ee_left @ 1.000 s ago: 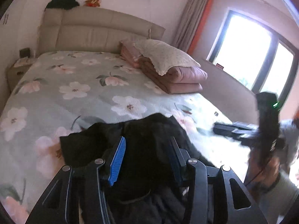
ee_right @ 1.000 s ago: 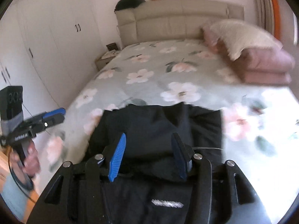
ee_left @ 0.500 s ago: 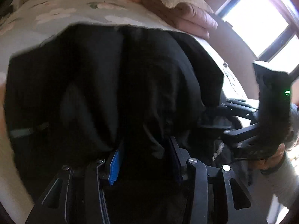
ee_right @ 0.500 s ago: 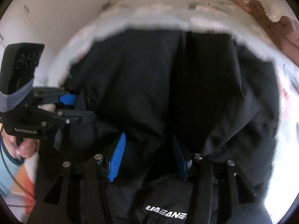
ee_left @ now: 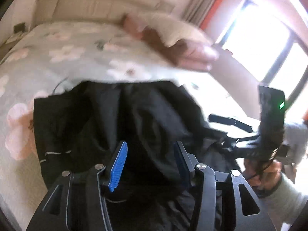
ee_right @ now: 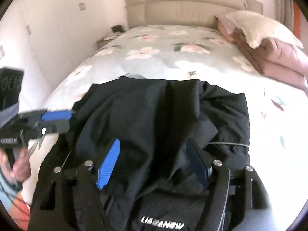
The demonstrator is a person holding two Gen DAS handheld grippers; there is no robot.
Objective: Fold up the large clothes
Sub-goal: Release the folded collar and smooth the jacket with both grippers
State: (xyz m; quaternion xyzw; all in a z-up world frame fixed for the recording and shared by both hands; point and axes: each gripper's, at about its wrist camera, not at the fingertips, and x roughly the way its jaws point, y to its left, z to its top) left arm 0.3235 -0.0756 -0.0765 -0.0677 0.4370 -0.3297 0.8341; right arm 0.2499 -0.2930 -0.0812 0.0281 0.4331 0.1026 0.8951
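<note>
- Left wrist view: the left gripper (ee_left: 150,163) points down at a black garment (ee_left: 119,119) that lies on the flowered bed (ee_left: 63,57), near the bed's close edge. Its jaws are opening, with a bunched ridge of the black cloth between them; whether the pads press on it I cannot tell for sure (the picture is blurred), but there seems to be slack on either side.
- Also here, the right gripper (ee_left: 229,120) reaches in from the right, held by a hand (ee_left: 267,175) in a pale sleeve, at the garment's right side.
- The far edge of the garment runs fairly straight across the bed, which reads as cloth doubled over on itself. A pile of pink bedding (ee_left: 184,48) sits well apart toward the window.
- Right wrist view: the right gripper (ee_right: 154,161) also has its jaws opening, with a fold of the black garment (ee_right: 154,115) between them and a visible gap beside the blue pad.
- The left gripper (ee_right: 55,120) shows at the garment's left edge, touching or just beside it (too blurred to say).
- Progress, as I judge it: one fold looks laid down and is being let go. The top is rumpled, with a flap sticking out on the right, so smoothing and at least one more fold appear to be left.
</note>
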